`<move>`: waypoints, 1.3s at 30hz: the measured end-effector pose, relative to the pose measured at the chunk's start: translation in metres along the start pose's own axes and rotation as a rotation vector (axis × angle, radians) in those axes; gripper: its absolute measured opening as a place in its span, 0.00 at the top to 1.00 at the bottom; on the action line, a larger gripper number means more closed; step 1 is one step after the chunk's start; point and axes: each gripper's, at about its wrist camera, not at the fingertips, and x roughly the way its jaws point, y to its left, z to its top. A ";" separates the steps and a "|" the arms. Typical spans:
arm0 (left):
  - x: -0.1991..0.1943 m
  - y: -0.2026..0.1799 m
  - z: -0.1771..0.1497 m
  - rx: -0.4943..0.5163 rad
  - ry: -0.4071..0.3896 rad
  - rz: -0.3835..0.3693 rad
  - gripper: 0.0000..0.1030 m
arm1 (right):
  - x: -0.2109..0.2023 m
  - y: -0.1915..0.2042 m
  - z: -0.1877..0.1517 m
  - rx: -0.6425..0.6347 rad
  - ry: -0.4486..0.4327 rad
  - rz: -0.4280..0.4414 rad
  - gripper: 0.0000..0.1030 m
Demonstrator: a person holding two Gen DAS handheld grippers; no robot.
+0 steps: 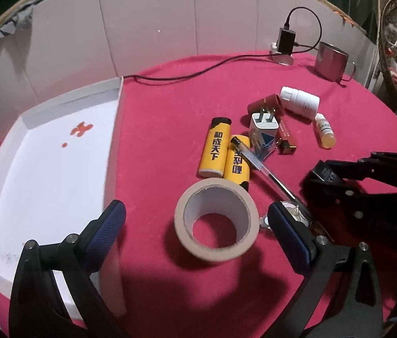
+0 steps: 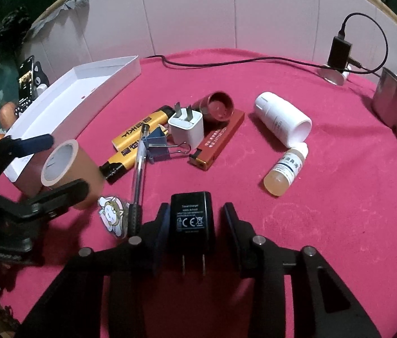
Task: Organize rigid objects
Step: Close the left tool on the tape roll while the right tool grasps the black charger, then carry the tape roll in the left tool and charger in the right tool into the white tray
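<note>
Cylindrical cardboard tape roll (image 1: 216, 221), hollow

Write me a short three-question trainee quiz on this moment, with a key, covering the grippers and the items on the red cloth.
1. True or false: the white tray already holds one of the yellow lighters.
2. What lies between the right gripper's fingers?
A. dropper bottle
B. black charger
C. binder clip
3. Fill in: the left gripper straddles the ____, its pads clear of it.

Key
1. False: both yellow lighters lie on the cloth, and the tray shows only red marks.
2. B: the black charger, prongs toward the camera.
3. Tape roll.
</note>
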 end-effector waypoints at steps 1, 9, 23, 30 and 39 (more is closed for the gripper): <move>0.002 0.000 0.000 -0.003 0.004 -0.001 0.14 | 0.000 -0.001 -0.001 0.001 -0.003 -0.002 0.68; -0.005 -0.003 -0.012 -0.024 -0.008 -0.066 0.52 | -0.004 -0.004 -0.006 0.017 -0.043 -0.011 0.72; -0.066 0.018 -0.001 -0.102 -0.184 -0.073 0.52 | -0.058 -0.018 0.006 0.085 -0.185 -0.010 0.72; -0.082 0.040 -0.002 -0.151 -0.224 -0.061 0.52 | -0.070 -0.006 0.011 0.061 -0.225 -0.001 0.72; -0.092 0.059 -0.009 -0.200 -0.250 -0.042 0.52 | -0.083 0.009 0.020 0.017 -0.260 0.003 0.72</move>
